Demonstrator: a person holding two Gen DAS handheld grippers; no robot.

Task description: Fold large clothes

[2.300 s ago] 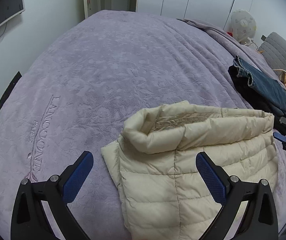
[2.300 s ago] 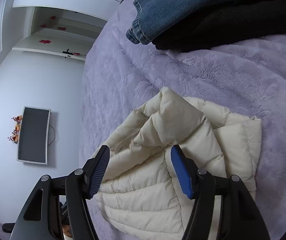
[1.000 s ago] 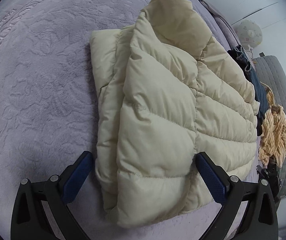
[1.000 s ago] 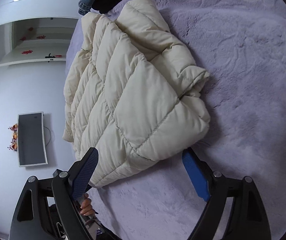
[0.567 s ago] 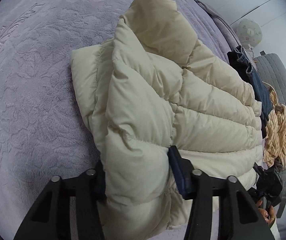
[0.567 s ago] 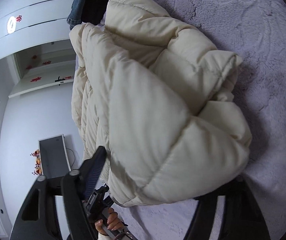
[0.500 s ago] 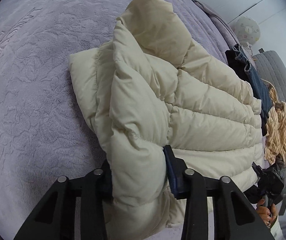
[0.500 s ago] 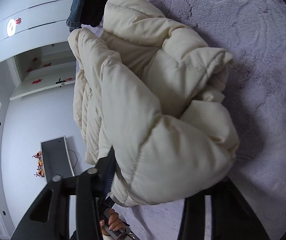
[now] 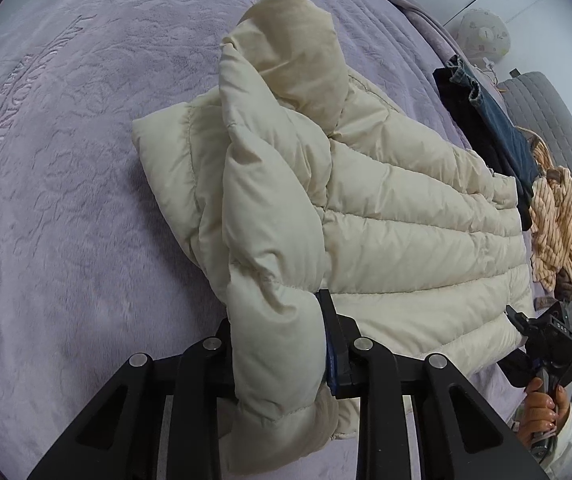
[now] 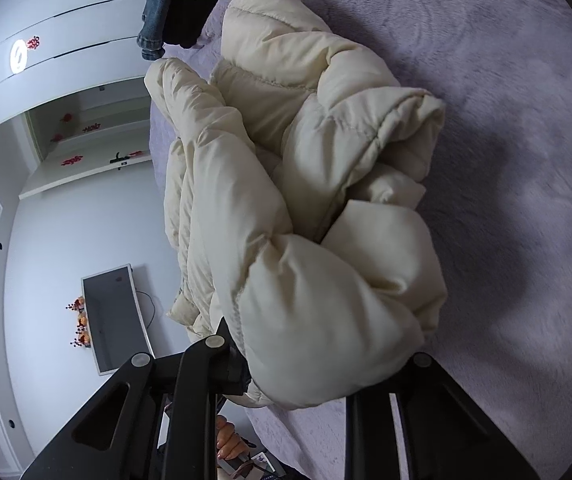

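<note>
A: Both sets of fingers, left (image 9: 278, 354) and right (image 10: 318, 364), are closing on the jacket's (image 9: 386, 216) near hem, which bulges between them on the bed (image 9: 66, 200).

B: Slippery fabric (puffy too) might squirm out mid-fold.

a cream quilted puffer jacket (image 9: 386, 216) lies folded and bunched on the lilac bedspread (image 9: 66, 200), collar end raised.

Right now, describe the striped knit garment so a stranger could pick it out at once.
Start at the lilac bedspread and follow the cream puffer jacket to its far end. Past it lie folded jeans; beside them sits the crumpled knit garment, the only tan-and-cream striped, unfolded heap there.
</note>
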